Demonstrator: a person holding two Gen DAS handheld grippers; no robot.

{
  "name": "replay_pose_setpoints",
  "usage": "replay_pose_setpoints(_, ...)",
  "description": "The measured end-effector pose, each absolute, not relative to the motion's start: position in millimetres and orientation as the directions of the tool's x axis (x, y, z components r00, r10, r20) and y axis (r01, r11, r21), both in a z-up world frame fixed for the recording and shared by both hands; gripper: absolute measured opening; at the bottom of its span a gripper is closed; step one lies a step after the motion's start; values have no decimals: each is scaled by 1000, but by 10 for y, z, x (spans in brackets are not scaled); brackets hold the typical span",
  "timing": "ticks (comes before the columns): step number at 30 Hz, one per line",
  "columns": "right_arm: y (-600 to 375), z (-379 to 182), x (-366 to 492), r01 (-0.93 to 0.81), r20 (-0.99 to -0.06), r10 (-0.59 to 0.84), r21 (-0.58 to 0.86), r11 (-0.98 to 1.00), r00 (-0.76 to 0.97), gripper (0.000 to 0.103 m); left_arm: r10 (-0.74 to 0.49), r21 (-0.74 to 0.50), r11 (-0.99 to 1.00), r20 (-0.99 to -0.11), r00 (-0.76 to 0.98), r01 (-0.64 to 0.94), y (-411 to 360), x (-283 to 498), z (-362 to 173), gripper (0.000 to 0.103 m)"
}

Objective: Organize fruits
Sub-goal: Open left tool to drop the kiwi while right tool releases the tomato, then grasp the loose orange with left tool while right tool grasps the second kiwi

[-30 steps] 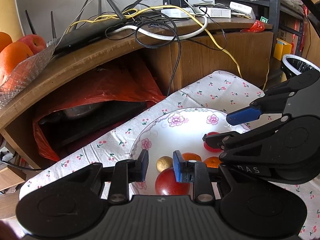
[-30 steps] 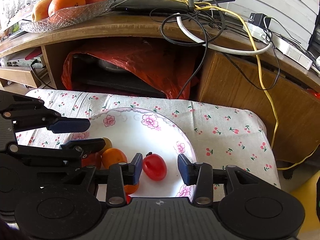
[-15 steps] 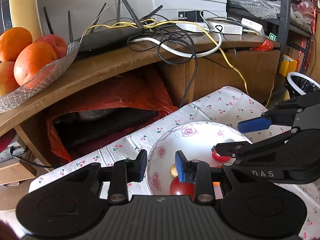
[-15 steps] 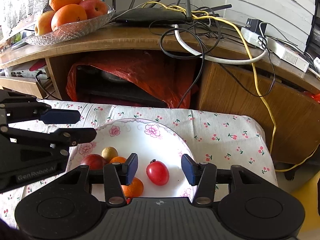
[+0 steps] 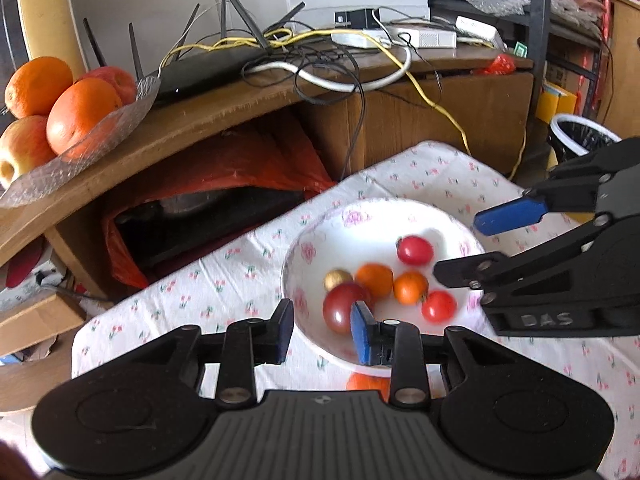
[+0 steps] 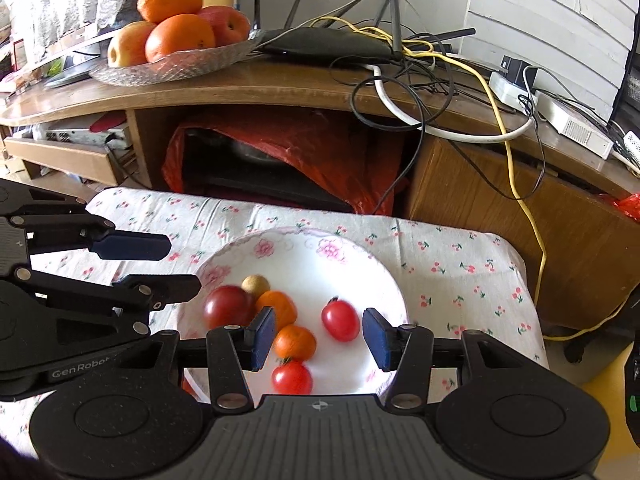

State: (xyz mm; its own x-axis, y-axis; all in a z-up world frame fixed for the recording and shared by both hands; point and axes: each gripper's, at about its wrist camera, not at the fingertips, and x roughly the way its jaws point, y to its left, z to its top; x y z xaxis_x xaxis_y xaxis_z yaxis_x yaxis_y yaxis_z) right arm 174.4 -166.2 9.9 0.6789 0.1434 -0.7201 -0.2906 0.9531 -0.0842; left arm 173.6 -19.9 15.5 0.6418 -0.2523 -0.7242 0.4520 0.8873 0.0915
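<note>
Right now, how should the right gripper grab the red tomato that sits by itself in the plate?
Grip the tomato across its round middle, coming straight down from above. It lies apart from the other fruit on the plate, with bare white on both sides, so the fingers likely fit. The right gripper is open, and the tomato already shows between its fingers.

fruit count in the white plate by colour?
In the white plate, right wrist view:
Bright red: 2
Dark red: 1
Orange: 2
Tan/golden: 1
Total: 6
</note>
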Motion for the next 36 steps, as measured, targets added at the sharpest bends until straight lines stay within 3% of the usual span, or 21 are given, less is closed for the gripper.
replay_pose_setpoints(14, -1496, -80, 1101, -370, -785, 186, -59, 927, 591, 43, -231, 79, 885, -782, 579, 460, -22, 1376, 17, 40)
replay_pose_setpoints(23, -1265, -294, 1180, -441, -808, 231, -39, 896, 542, 42, -216, 76, 885, -808, 549, 460, 7, 1487, -152, 41)
replay_pose_setpoints(31, -1240, -446, 1278, -443, -829, 258, 15, 897, 496, 23, -195, 79, 891, -823, 534, 447, 6, 1557, -266, 41)
replay_pose_setpoints(36, -1276, -493, 1322, -435, -839, 278, 56, 899, 468, 20, -193, 95, 876, -829, 525, 472, -87, 1558, -328, 41)
